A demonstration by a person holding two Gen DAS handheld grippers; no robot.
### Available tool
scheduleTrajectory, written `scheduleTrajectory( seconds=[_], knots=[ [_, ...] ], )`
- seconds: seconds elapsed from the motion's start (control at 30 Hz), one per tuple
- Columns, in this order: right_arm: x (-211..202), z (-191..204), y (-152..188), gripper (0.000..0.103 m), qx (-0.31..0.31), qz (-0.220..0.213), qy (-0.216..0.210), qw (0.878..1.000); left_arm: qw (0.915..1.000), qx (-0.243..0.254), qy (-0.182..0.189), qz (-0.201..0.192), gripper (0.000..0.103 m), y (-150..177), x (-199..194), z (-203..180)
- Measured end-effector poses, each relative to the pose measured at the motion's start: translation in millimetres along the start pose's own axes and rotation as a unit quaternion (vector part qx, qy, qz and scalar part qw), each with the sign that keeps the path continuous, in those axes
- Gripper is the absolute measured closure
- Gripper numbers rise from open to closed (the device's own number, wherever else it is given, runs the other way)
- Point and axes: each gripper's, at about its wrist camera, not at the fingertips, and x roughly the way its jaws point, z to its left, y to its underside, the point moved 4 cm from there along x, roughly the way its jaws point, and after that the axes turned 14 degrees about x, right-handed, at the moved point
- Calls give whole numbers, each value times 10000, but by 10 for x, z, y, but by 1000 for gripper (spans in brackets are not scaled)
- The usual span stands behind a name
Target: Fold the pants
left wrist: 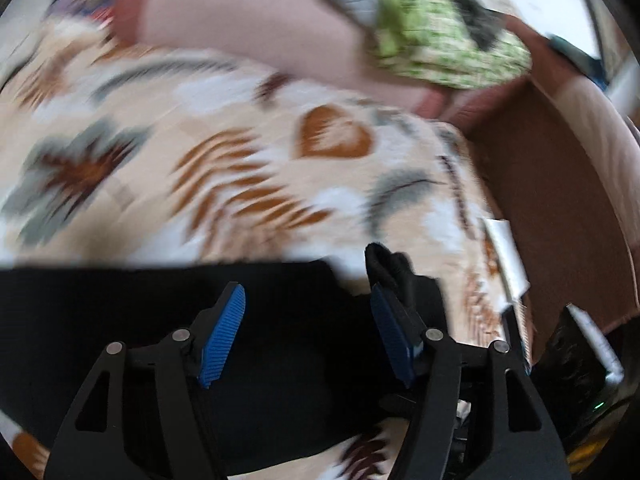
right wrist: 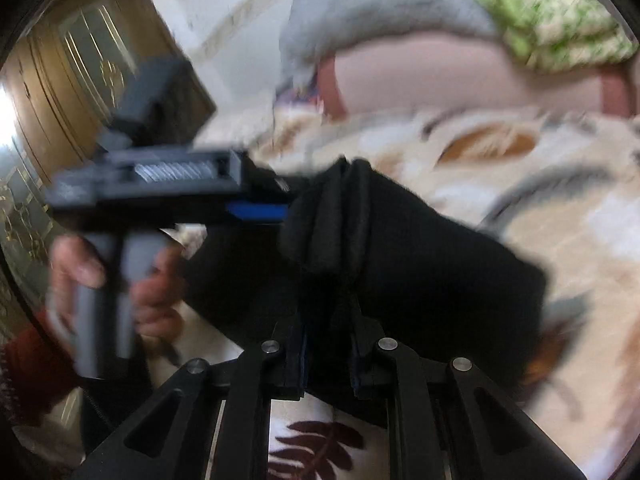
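Both views motion-blurred; fine detail unreliable.

Left wrist view: left gripper (left wrist: 306, 334) spread wide, blue ribbed pads (left wrist: 224, 336) well apart, nothing between them. Black pants (left wrist: 140, 320) fill the lower left of the frame beneath the fingers, long axis roughly left to right across the frame, top edge level. A bunched black fold pokes up just above the right finger, touching its tip. Pants lie on a cream blanket (left wrist: 248, 152) with brown leaf and heart print.

Right wrist view: right gripper (right wrist: 326, 364) clenched on a thick gathered bundle of the pants (right wrist: 420, 264), which rises from the fingers toward frame centre and drapes to the right. Left gripper (right wrist: 256, 210) enters from the left of the frame, held by a hand (right wrist: 120, 280), blue pad against the bundle's left side.

Background: pink cushion (left wrist: 248, 28), green patterned cloth (left wrist: 436, 36) upper right, wooden door (right wrist: 80, 80) upper left.
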Motion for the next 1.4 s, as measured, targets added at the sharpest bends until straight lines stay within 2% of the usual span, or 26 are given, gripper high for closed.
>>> scheduleTrajectory(
  seconds=[0.03,0.1,0.17,0.23,0.37,0.43,0.53,0.63,0.67,0.7,0.73,0.77,0.8,0.9,0.93,1.03,1.1,1.23,1.3,1.4],
  knots=[
    [143,-21,52,77,76,158,127,9998,9999,-152,35,53,38,66,17,90],
    [166,-63,76,71,285,357,-6,9990,9993,-327,174,73,38,177,-10,183],
    [-55,-89,44,60,467,207,-369,9980,9996,-239,122,-2,38,231,-50,170],
    [-310,-148,22,43,577,-78,-451,9973,9999,-92,-14,-98,33,260,-100,108],
    [-738,-526,-102,42,1042,-663,-261,9920,9997,-76,89,-226,24,324,-141,-5],
    [-760,-700,-150,45,1261,-748,-59,9892,9999,-52,67,-131,23,366,-55,-91],
    [-621,-829,-178,53,1355,-695,188,9881,9996,114,-235,109,23,442,150,-241],
    [-436,-880,-108,55,1189,-489,519,9903,9974,264,-666,115,24,484,293,-376],
    [-395,-888,-80,55,1178,-441,619,9901,9967,363,-720,105,33,488,312,-434],
    [-345,-889,-81,55,1181,-421,664,9899,9964,462,-697,129,64,491,317,-497],
    [-389,-910,-40,55,1179,-422,670,9899,9963,529,-649,188,77,496,315,-533],
    [-431,-894,-16,55,1156,-461,658,9900,9960,564,-654,218,86,494,275,-568],
    [-459,-870,-27,53,1128,-501,662,9901,9963,556,-627,175,89,486,197,-591],
    [-551,-761,-93,52,973,-701,580,9911,9979,500,-418,-48,89,469,-59,-628],
    [-577,-724,-113,52,952,-758,529,9912,9976,514,-459,-103,89,468,-113,-623],
    [-491,-640,-147,52,877,-719,490,9923,9961,433,-738,216,89,557,20,-506],
    [-344,-612,-137,52,805,-600,554,9934,9959,243,-722,480,89,664,176,-396],
    [-206,-630,-139,53,749,-447,776,9932,9981,-10,-548,265,83,655,140,-320],
    [-285,-594,-177,52,745,-509,817,9926,9976,54,-654,224,75,625,111,-321],
    [-391,-486,-212,52,639,-684,775,9926,9963,267,-813,110,74,567,71,-355]
  ],
)
